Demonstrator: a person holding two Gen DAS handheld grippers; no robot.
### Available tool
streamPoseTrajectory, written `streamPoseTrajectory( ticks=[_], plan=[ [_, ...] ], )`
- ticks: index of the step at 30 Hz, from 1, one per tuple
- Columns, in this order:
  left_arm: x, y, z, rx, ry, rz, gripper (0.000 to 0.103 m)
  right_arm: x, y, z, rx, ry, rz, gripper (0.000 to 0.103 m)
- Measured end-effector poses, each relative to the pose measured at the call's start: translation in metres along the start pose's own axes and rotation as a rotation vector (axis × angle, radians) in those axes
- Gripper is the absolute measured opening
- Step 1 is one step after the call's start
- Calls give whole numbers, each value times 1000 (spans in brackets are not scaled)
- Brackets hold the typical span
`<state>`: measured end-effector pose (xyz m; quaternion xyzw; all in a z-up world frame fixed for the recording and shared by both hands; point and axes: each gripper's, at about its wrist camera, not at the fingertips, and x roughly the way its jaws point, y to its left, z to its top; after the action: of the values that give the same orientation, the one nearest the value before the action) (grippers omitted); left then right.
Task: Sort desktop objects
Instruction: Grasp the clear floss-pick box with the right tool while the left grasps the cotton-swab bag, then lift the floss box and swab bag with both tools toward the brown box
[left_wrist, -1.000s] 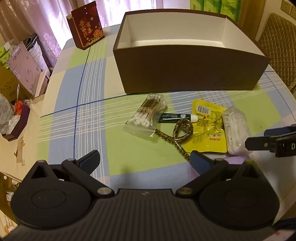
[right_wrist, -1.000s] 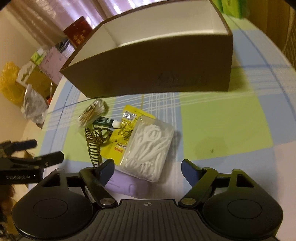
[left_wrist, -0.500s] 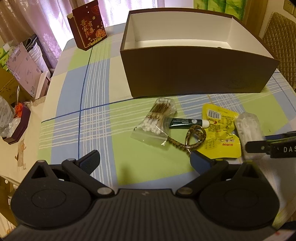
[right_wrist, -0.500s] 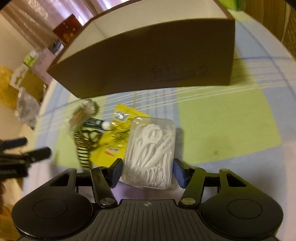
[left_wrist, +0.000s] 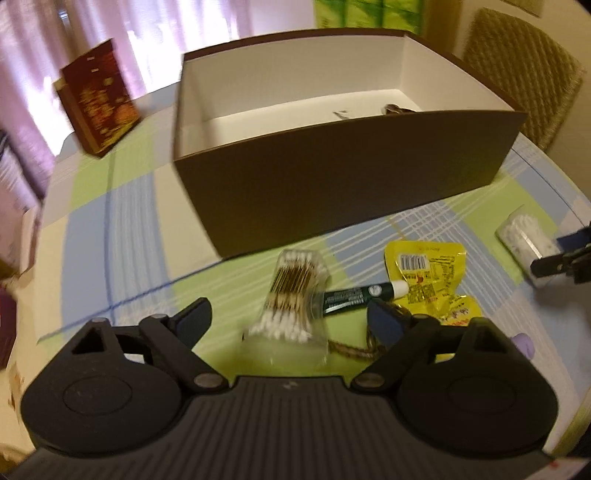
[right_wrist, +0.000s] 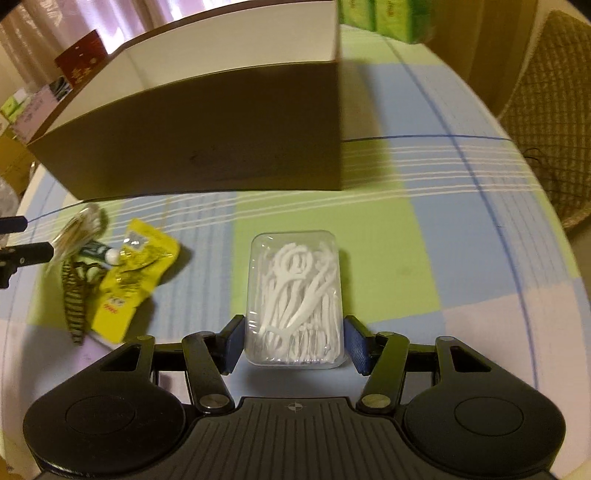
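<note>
The right gripper (right_wrist: 294, 345) points level toward the brown box (right_wrist: 207, 136), its blue pads clamped on both sides of the clear floss-pick case (right_wrist: 295, 295) above the desk (right_wrist: 461, 229). The left gripper (left_wrist: 290, 321) hangs wide open over the cotton-swab bag (left_wrist: 295, 295), holding nothing.

We note a matt brown cardboard box (left_wrist: 343, 177) with a smooth white paper lining, set on a woven checked tablecloth (right_wrist: 461, 236) of matt cloth. The floss-pick case (right_wrist: 295, 295) is clear glossy plastic holding white plastic picks; the cotton-swab bag (left_wrist: 291, 295) is thin transparent film, and the yellow sachet (left_wrist: 424, 273) is shiny crinkled foil. The gripper fingers (right_wrist: 232, 343) are matt black plastic with blue ribbed pads and bright metal pivot screws (right_wrist: 214, 400).
</note>
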<state>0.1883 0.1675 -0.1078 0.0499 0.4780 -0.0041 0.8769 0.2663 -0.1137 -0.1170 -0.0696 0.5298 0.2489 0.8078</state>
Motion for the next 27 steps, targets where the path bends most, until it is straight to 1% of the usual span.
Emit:
streamPoseTrajectory(
  ticks=[2,4,6,7,8,10,11,12,14,18,20,21,22,24,27],
  plan=[
    [10,3,5,20,3,-13,88,0,-3,0,6,-4,-15,54],
    [19,5,9,21,3,-33,85,0,-6,0,18,-5,-17,54],
    [29,9,12,13,10,-58,68,2,-6,1,31,-5,-17,54],
    [34,11,13,2,19,-67,65,2,-7,1,35,-6,-19,54],
    [39,14,13,-11,32,-75,57,1,-7,0,37,-6,-20,54],
    [45,19,12,-32,45,-91,52,0,-7,0,39,-8,-20,54],
    [47,21,11,-39,49,-100,43,-1,-7,0,38,-8,-20,54],
    [48,23,10,-43,51,-105,29,-1,-8,0,37,-7,-20,54],
    [47,27,7,-51,49,-100,20,0,-7,0,34,-6,-22,54],
    [37,42,0,-99,35,-42,17,3,-4,2,8,-4,-28,55],
    [30,51,-5,-131,35,-15,16,5,-3,3,-6,0,-26,57],
    [26,54,-9,-145,38,-2,16,6,-2,4,-11,2,-20,64],
    [22,57,-14,-159,44,10,16,6,-2,4,-12,-2,-17,74],
    [14,59,-24,-189,62,26,17,4,0,3,-17,-18,-19,77],
    [2,53,-42,-223,90,25,20,6,1,3,-29,-14,-20,78]
  ],
)
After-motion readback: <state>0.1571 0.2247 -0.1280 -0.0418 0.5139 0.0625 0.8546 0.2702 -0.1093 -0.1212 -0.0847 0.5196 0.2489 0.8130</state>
